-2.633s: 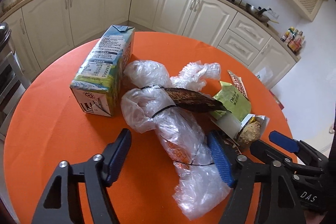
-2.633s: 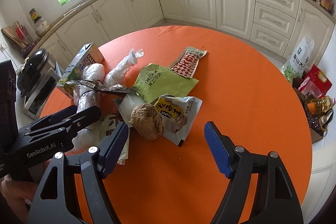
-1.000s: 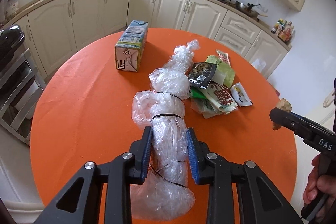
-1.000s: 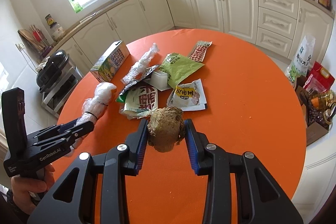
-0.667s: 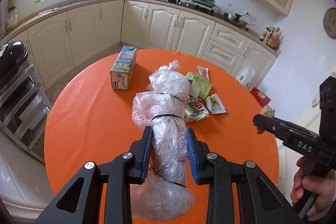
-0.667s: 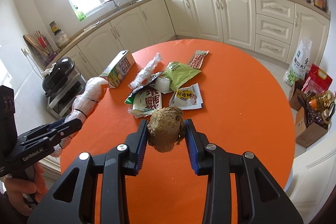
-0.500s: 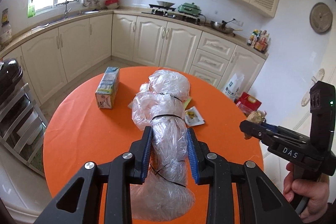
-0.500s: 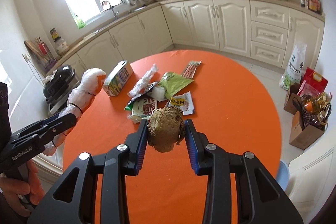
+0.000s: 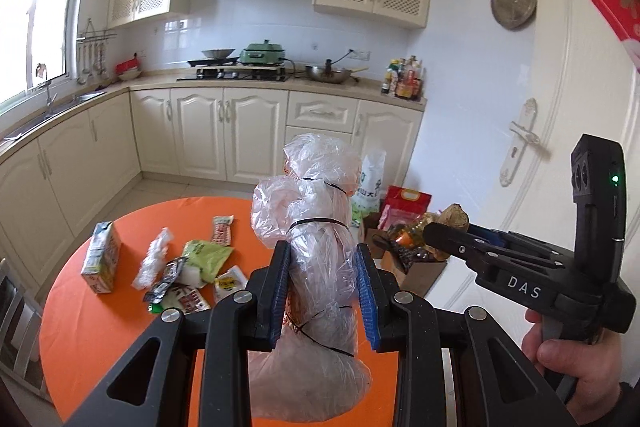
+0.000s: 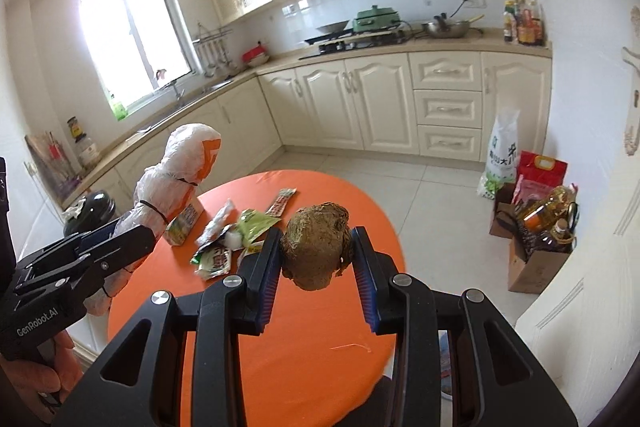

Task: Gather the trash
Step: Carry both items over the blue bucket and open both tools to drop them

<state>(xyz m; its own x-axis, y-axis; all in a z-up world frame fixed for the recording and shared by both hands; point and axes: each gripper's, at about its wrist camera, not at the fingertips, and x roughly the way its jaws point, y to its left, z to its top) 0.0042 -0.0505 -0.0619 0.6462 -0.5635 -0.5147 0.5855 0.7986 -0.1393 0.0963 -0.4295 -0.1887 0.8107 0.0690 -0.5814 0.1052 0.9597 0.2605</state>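
Left gripper (image 9: 322,287) clamped on plastic bundle (image 9: 316,255), right gripper (image 10: 316,267) clamped on brown lump (image 10: 316,247), both held up off orange table (image 9: 80,327), where carton (image 9: 102,257) and wrappers (image 9: 188,279) lie at 10 o'clock of the bundle.

Both grippers were open over the litter on the round orange surface (image 10: 320,339); now the left gripper (image 9: 323,291) has clamped the long clear plastic bundle tied with black bands (image 9: 316,227), and the right gripper (image 10: 316,269) the brown crumpled lump (image 10: 316,247). Both have lifted their loads and drawn back beyond the near edge. The kitchen walls have come into view.
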